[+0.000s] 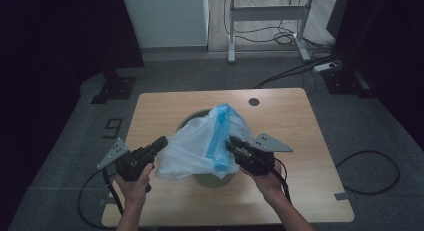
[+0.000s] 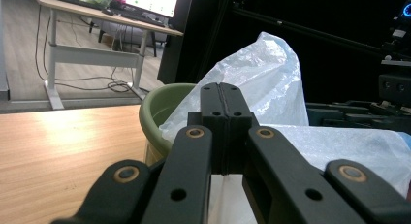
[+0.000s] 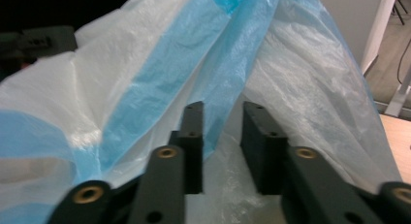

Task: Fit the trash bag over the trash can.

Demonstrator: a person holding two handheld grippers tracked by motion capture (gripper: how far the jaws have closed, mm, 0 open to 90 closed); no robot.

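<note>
A thin white plastic bag (image 1: 192, 146) with blue bands lies draped over a green round bin (image 1: 191, 119) in the middle of the wooden table (image 1: 295, 141). At the bag's left corner my left gripper (image 1: 161, 142) is shut on the film. In the left gripper view its jaws (image 2: 223, 88) press together, with bag (image 2: 271, 73) behind and beneath them and the bin's rim (image 2: 160, 100) at left. My right gripper (image 1: 231, 141) meets the bag's right side. In the right gripper view its jaws (image 3: 223, 107) stand apart, with loose film (image 3: 145, 88) between them and no pad pressing.
A round cable hole (image 1: 254, 101) sits near the table's far edge. Beyond the table stand a white desk frame (image 1: 265, 13), a white cabinet (image 1: 167, 18) and a black stand base (image 1: 114, 88). Cables (image 1: 370, 166) run over the grey floor at right.
</note>
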